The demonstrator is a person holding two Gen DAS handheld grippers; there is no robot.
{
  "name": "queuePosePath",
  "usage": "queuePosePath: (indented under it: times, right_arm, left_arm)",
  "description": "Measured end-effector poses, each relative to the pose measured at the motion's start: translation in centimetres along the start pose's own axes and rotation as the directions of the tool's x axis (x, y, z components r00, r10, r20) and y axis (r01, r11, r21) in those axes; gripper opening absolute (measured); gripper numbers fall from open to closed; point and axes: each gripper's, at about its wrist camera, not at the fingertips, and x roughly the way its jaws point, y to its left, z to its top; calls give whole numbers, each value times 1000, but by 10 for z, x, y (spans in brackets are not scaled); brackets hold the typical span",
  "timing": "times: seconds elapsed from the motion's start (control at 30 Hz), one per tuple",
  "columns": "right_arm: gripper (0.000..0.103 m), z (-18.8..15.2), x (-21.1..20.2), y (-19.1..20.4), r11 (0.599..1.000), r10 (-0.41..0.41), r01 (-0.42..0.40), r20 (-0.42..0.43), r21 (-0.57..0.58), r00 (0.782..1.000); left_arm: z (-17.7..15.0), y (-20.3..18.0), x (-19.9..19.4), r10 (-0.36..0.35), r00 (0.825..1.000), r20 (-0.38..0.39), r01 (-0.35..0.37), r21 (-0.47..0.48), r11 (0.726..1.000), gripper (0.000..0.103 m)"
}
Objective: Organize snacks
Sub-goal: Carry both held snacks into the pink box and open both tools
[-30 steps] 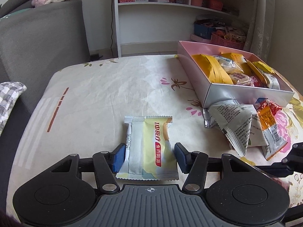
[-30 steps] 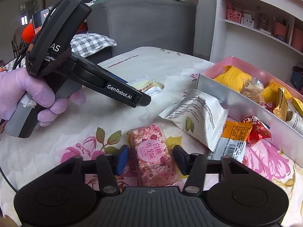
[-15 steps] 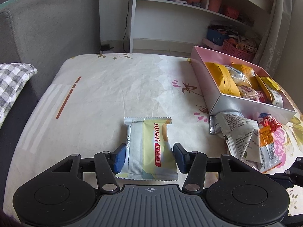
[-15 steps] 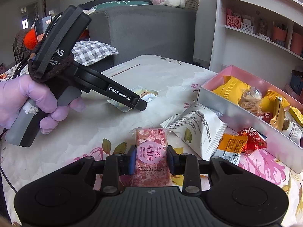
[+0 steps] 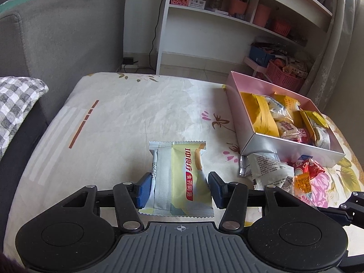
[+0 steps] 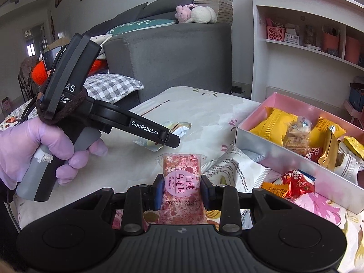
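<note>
My left gripper (image 5: pixel 179 190) is shut on a yellow and silver snack packet (image 5: pixel 179 177) and holds it above the table. It also shows in the right wrist view (image 6: pixel 169 137), with the packet (image 6: pixel 179 128) behind it. My right gripper (image 6: pixel 180 192) is shut on a pink snack packet (image 6: pixel 182 182), lifted off the table. The pink box (image 5: pixel 289 150) (image 6: pixel 295 157) with several snacks in it stands at the right. Loose packets lie in front of it: a white one (image 5: pixel 266 168) (image 6: pixel 236 170) and red and orange ones (image 5: pixel 304 173) (image 6: pixel 293 184).
The table wears a floral cloth (image 5: pixel 118 122). A grey sofa (image 5: pixel 56 41) with a checked cushion (image 5: pixel 16 104) stands at the left. White shelves (image 5: pixel 227 16) stand behind the table, with a pink basket (image 5: pixel 284 77) on the floor.
My right gripper has shut on the pink packet and lifted it. My left gripper has risen with the yellow packet between its pads.
</note>
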Motion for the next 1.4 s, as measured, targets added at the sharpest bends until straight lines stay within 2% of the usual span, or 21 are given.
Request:
queuePosePath:
  times: [0.3,0.7,0.93,1.2,1.4]
  right_arm:
    - [25,16,-14,-31,995,-85,82,73,52,994]
    - [25,17,-18,-91,953,-255,235,88,192,963]
    - [25,20,-28,-117,922,-339,307,109,237,935]
    - [25,10,-33,-167,839,-431,369,75,401,899]
    - [25,5,-26,-181,814,-432,360,60,455,900]
  left_arm:
    - [10,-19,-2,-48,999,24,49,-20,999,51]
    - [24,-65,6,-143,987,68,146,-49,988,51]
    - [33,-101,22,-144,988,60,144,2,990,51]
    - [46,-138,52,-101,993,57,96,94,991,51]
    - [52,-156,67,-66,996,51,59,133,989,51]
